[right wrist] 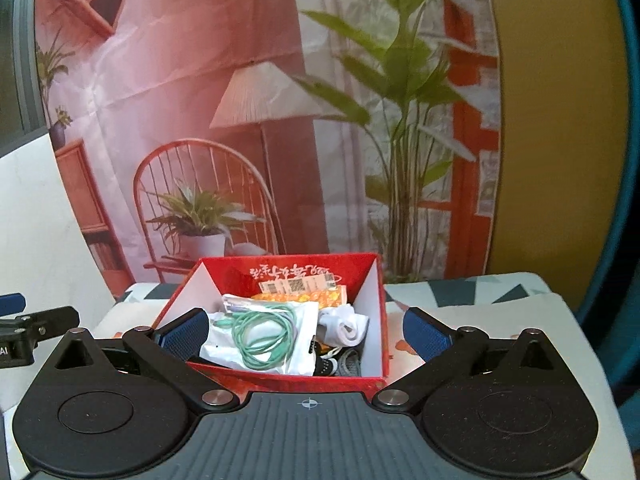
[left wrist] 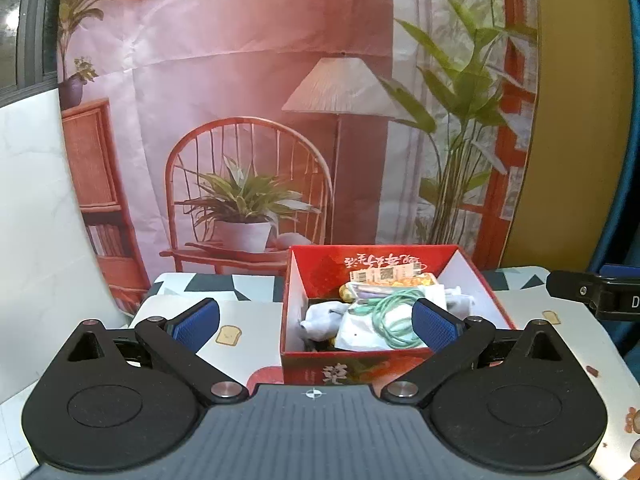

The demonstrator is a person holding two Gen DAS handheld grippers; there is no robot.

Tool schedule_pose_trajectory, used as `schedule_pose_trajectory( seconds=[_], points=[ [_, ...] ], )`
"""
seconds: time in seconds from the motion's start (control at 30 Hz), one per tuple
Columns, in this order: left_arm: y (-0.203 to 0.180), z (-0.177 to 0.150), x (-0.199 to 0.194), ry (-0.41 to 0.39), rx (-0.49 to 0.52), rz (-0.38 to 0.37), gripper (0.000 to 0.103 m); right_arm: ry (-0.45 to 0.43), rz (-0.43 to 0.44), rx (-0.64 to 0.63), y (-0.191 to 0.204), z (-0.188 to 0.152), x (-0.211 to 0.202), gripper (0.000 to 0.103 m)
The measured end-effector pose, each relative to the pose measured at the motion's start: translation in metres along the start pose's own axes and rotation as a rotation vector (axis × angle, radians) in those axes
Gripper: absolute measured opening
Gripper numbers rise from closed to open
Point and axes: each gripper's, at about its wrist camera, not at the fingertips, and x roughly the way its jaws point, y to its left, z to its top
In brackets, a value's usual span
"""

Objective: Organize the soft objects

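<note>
Right wrist view: right hand-held gripper (right wrist: 308, 334) spread wide, holding nothing; red box (right wrist: 376, 328) of soft objects sits just ahead. Left hand-held gripper (left wrist: 316, 322) likewise wide and unloaded.

A box (right wrist: 376, 320) is sitting on the bench (right wrist: 500, 320); inside it, a coiled cable (right wrist: 264, 336) is lying on a pouch (right wrist: 304, 356), with rolled socks (right wrist: 344, 326) just to its right.

Red box (right wrist: 224, 376) – script (upside down) unreadable.
</note>
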Motion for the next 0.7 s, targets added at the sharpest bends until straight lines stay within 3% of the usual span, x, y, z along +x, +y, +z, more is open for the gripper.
schedule_pose_trajectory(
  seconds=[0.4, 0.7],
  points=[
    [-0.008, 0.003, -0.073, -0.065, -0.015, 0.034, 0.103, -0.070, -0.019, -0.002, 0.001, 0.005, -0.083, 0.103],
    [-0.015, 0.005, -0.135, -0.157, -0.024, 0.048, 0.103, -0.109, -0.034, -0.025, 0.007, 0.008, -0.139, 0.103]
  ],
)
